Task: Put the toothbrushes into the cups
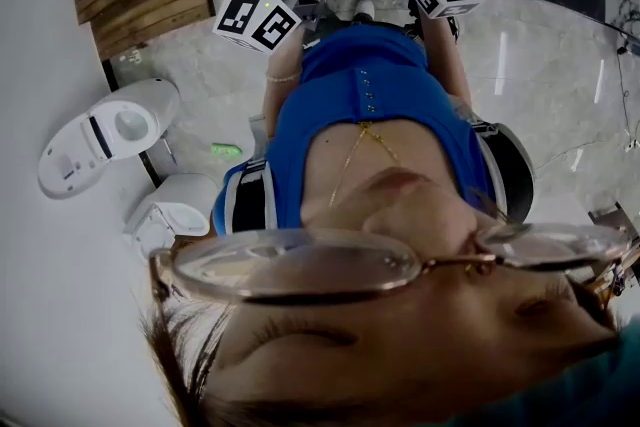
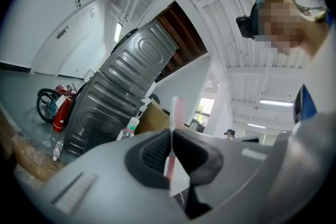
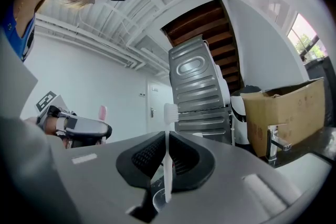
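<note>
Eyeglasses (image 1: pixel 300 265) sit closest in head view, w/ person's blue top (image 1: pixel 370 115) beyond. L gripper (image 2: pixel 171 132) is clamped on pink toothbrush (image 2: pixel 177 108): handle pinched btwn pads, bristle head sticking up past tips. R gripper (image 3: pixel 167 136) likewise closed on white toothbrush (image 3: pixel 169 113), upright, bristles on top. Both grippers are out in front of person, side by side, apart. R gripper view shows L gripper w/ pink toothbrush off to its left, cardboard box (image 3: pixel 283 113) at right. Toilet (image 1: pixel 100 135) stands on floor, left of head view.
</note>
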The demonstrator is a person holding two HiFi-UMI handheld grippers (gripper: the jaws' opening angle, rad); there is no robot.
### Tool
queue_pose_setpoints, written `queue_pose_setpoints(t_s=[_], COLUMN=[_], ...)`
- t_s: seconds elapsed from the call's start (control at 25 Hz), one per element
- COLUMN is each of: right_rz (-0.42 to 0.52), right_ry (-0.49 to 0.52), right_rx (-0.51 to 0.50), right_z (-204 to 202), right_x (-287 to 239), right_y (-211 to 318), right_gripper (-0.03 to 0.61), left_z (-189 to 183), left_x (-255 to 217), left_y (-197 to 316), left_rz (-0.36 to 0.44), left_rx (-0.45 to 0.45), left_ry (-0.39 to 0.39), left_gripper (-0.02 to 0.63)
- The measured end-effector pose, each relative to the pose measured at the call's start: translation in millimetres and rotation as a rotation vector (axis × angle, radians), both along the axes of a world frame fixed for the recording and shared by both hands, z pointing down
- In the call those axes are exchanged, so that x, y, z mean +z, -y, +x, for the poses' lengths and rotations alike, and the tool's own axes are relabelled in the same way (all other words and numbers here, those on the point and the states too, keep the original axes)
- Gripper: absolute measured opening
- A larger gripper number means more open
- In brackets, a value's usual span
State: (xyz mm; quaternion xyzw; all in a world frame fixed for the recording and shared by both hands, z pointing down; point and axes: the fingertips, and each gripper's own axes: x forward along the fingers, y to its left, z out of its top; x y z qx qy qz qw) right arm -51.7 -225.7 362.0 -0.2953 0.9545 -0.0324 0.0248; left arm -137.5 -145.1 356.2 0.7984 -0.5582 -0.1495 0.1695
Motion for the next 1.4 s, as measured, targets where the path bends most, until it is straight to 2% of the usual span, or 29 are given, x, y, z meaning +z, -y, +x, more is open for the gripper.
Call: queue_pose_setpoints(t_s=[0.24,0.52,1.04,1.4], right_rz=[-0.003,-0.046,-0.158,-0.195], right_ry=[-0.070,-0.075,-0.080,-0.069], right_rx=[0.068,0.115,0.197,0.242], right_z=[-19.8,-29.4,-26.2,-24.0], right_x=[14.4,31.6,84.8,109.3], right_y=[19.5,34.0,60.1,70.6], right_gripper=[0.020,0.020,0.020,0.020], left_z=[-19.7,-31.3,-56.8,-63.0], left_x=[-2.7,3.6,19.3,30.0], left_y=[35.5,51.5,55.6,56.0], left_rz=[-0.002,-0.027,-0.077,-0.105], left_rx=[0.084,0.132,0.122,0.120], left_ry=[0.008,-0.002,-0.006,-0.009], left_gripper=[0.012,0.012,0.012,0.012])
